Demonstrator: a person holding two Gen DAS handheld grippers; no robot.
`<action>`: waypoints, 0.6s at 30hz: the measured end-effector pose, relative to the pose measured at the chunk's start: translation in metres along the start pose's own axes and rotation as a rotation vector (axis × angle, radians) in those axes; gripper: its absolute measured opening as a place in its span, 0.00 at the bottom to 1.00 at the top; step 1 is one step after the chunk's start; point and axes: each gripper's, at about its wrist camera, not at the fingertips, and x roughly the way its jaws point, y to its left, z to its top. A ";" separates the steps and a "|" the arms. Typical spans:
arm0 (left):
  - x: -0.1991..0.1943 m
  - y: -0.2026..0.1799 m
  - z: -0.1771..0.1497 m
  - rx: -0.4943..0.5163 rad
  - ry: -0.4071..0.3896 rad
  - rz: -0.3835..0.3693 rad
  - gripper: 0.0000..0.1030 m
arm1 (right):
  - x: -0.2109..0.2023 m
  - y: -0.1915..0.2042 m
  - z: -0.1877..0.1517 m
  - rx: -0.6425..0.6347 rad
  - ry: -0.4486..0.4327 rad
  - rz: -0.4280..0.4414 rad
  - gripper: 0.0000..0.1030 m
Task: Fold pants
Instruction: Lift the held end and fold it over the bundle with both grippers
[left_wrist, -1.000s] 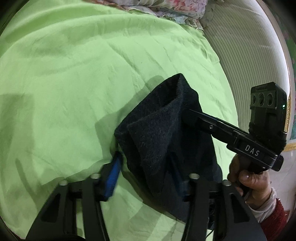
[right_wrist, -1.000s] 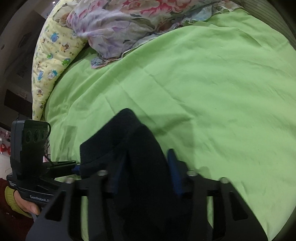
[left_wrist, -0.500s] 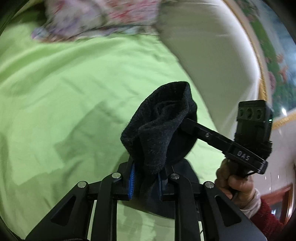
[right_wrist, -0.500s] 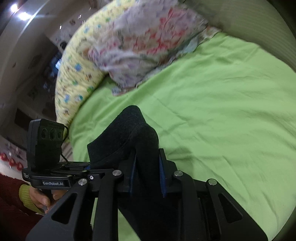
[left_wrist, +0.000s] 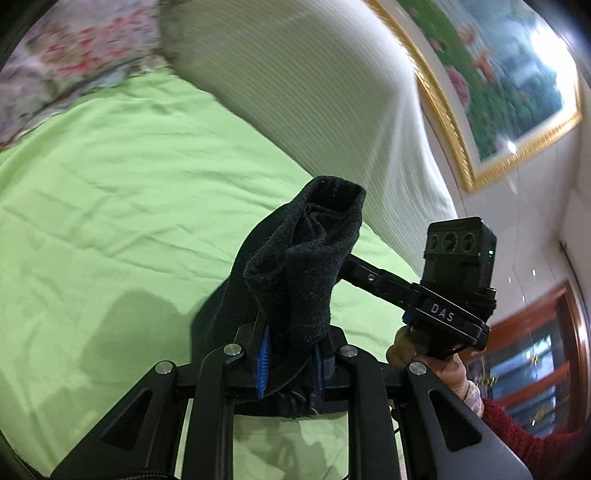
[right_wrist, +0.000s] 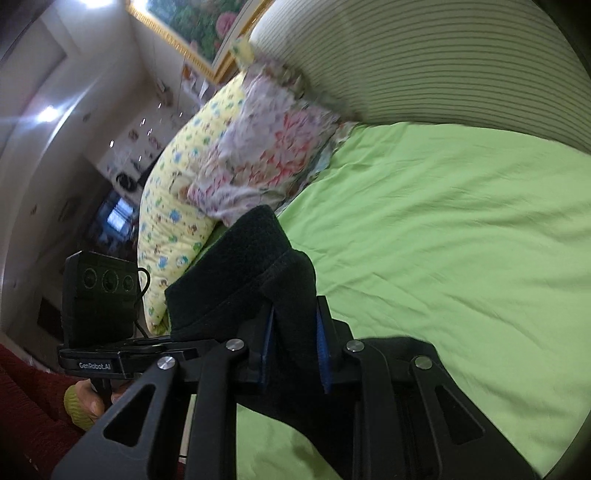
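The black pants (left_wrist: 299, 266) are bunched and held up off the green bed sheet (left_wrist: 110, 206) by both grippers. My left gripper (left_wrist: 290, 354) is shut on one part of the cloth, its blue pads pressed against it. My right gripper (right_wrist: 293, 343) is shut on another part of the pants (right_wrist: 240, 280), which rise above its jaws and hang below them. The right gripper also shows in the left wrist view (left_wrist: 373, 277), with its fingers buried in the cloth. The left gripper's body shows at the left of the right wrist view (right_wrist: 99, 314).
A white ribbed headboard (left_wrist: 332, 92) borders the bed on the far side. A floral pillow (right_wrist: 266, 151) and a yellow printed pillow (right_wrist: 177, 218) lie at the bed's far corner. A gold-framed picture (left_wrist: 498, 81) hangs on the wall.
Both grippers closed on the pants and lifted them up off the sheet. Both views have tilted upward, so the headboard and wall now show.
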 end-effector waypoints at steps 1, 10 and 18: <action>0.003 -0.007 -0.001 0.013 0.007 -0.004 0.17 | -0.009 -0.004 -0.005 0.017 -0.017 -0.001 0.21; 0.039 -0.064 -0.027 0.124 0.107 -0.035 0.17 | -0.060 -0.027 -0.040 0.094 -0.108 -0.033 0.19; 0.077 -0.104 -0.052 0.201 0.199 -0.047 0.17 | -0.091 -0.051 -0.070 0.172 -0.172 -0.060 0.19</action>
